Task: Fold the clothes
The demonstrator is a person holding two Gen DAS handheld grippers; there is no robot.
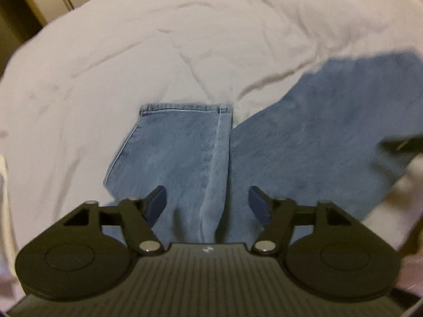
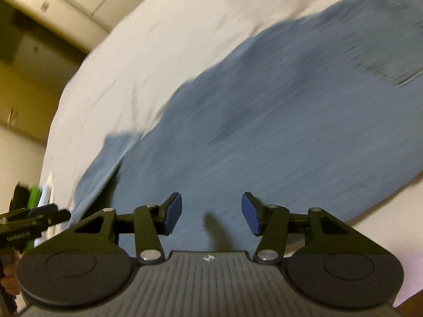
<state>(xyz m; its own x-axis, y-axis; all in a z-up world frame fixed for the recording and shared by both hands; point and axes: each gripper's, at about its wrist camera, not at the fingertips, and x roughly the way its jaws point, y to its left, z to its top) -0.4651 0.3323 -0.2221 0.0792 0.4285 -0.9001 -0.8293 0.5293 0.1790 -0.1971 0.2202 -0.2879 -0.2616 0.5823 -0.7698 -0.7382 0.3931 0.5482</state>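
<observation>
The jeans lie spread on the white bed sheet, one leg hem toward the far side. Both the left hand-held gripper and right hand-held gripper hover released, gripping nothing — for a clean fold, I would pinch matching edges and keep the denim flat.

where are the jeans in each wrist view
Left wrist: the jeans fill centre and right, a hemmed leg end pointing up, under the open left gripper.
Right wrist: blurred denim runs diagonally from lower left to upper right.
Shared landmark: the white bedsheet beneath them.
</observation>
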